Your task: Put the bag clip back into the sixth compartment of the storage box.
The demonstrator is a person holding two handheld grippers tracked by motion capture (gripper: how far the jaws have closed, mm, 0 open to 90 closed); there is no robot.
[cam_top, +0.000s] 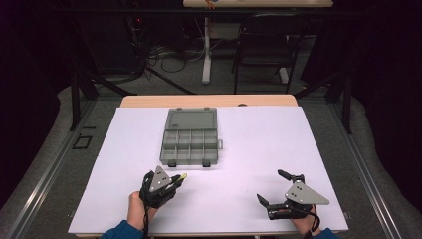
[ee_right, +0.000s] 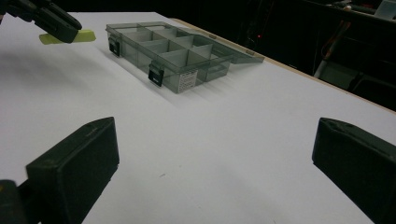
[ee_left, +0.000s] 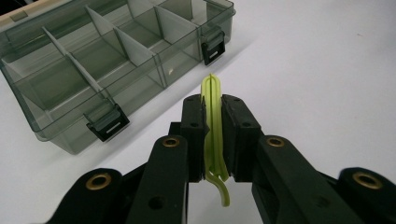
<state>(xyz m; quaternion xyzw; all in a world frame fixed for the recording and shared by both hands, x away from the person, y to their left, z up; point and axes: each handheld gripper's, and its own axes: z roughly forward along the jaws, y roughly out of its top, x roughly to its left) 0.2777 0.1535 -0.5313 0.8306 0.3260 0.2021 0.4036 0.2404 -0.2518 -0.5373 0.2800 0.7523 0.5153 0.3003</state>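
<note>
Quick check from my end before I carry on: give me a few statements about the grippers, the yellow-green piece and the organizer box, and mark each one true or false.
1. The left gripper is shut on the yellow-green piece. True.
2. The right gripper holds a second piece. False: its jaws stand wide apart with nothing between them.
3. The organizer box lies with its lid closed. False: the lid is folded back, and the compartments are uncovered.
4. The box sits farther from the person than both grippers. True.
5. The yellow-green piece already lies in a compartment. False: it is clamped in the left gripper, short of the box.
</note>
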